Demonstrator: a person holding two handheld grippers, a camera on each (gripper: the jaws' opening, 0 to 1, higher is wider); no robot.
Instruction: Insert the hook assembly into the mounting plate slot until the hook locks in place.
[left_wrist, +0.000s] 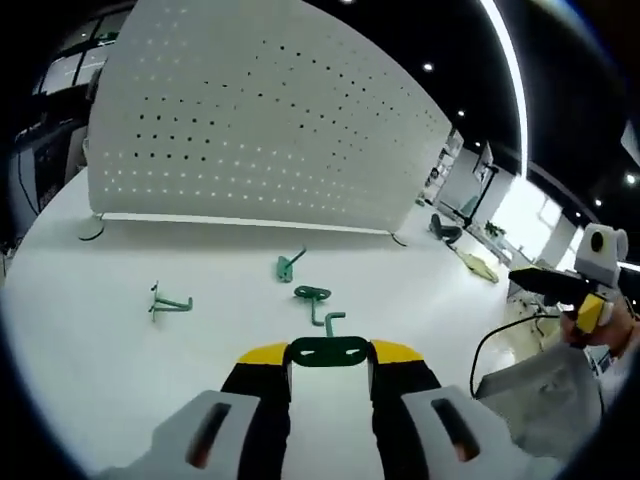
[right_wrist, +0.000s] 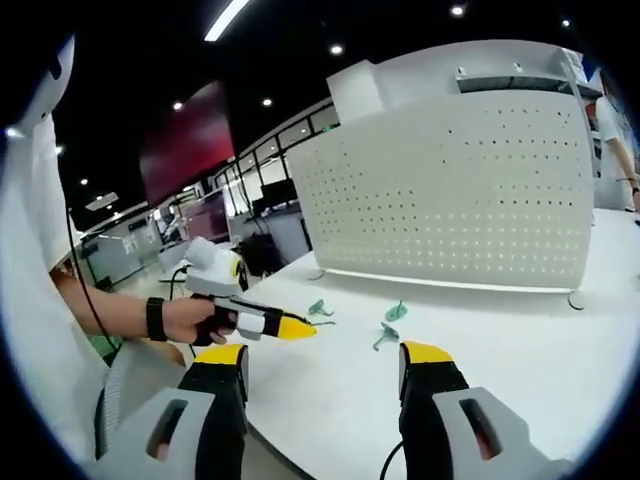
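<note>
So from my seat, the closest thing is the left gripper (left_wrist: 328, 352): its yellow-tipped jaws are clamped on a green hook (left_wrist: 327, 351), which sits crosswise between the tips, long side running jaw to jaw. That's the piece I'd take as the hook assembly in play, though I can't tell how firm the grip is.

Just past it on the white table (left_wrist: 90, 330) there's a cluster of spare green hooks: one nearly touching the held one in the left gripper view, a looped hook (left_wrist: 314, 295) a bit further, another hook (left_wrist: 288, 266) beyond that, and a pronged hook (left_wrist: 166, 303) off to the left, well apart from the rest.

Furthest back stands the pegboard (left_wrist: 260, 120), the mounting plate, upright on small feet at the far edge of the table. It lies straight ahead of the left gripper, holes facing me. So the move is basically forward and up, and I reckon the hook will need turning so its back prongs point at the holes, since right now it's lying flat across the jaws.

The right gripper (right_wrist: 325, 365) is wide open and holding nothing, hovering over the table edge. In its view the left gripper shows up from the left, held in the person's hand (right_wrist: 190, 318), and it's nearer the spare hooks. The pegboard is well ahead of both, so the left one does the work here.
</note>
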